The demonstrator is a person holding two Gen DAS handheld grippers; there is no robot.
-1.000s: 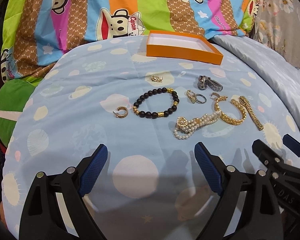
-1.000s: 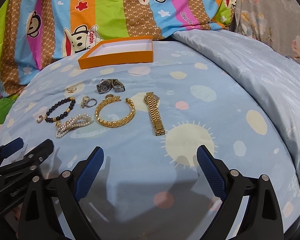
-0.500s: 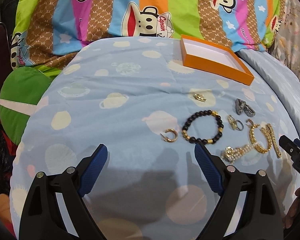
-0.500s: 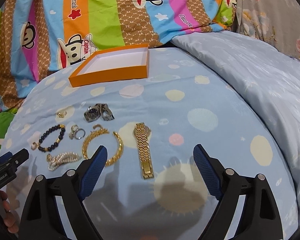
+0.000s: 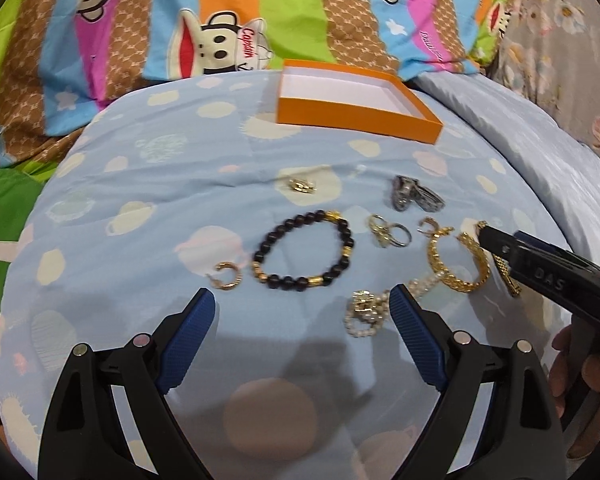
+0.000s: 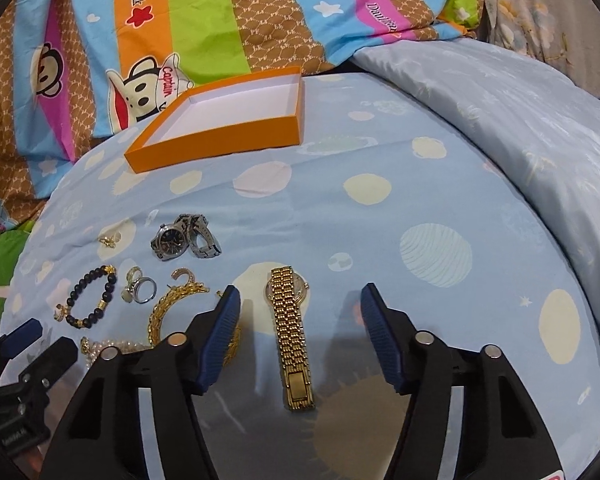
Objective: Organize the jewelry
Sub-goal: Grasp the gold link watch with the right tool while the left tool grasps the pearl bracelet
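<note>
Jewelry lies on a blue spotted quilt. My left gripper (image 5: 302, 318) is open and empty, just short of a black bead bracelet (image 5: 302, 254), with a gold hoop earring (image 5: 226, 276) to its left and a pearl bracelet (image 5: 366, 314) by its right finger. My right gripper (image 6: 300, 318) is open, its fingers on either side of a gold watch (image 6: 294, 334). A gold chain bracelet (image 6: 168, 308), rings (image 6: 140, 290) and a silver watch (image 6: 186, 236) lie to the left. An empty orange box (image 6: 220, 136) stands behind.
A small gold charm (image 5: 302, 186) lies behind the bead bracelet. A striped monkey-print pillow (image 5: 240, 20) lies behind the box. A plain blue duvet (image 6: 520, 120) rises at the right. The right gripper shows at the right edge of the left wrist view (image 5: 540, 268).
My right gripper moved forward and down until its fingers flank the gold watch. My left gripper swung back to the right and came closer to the bead bracelet.
</note>
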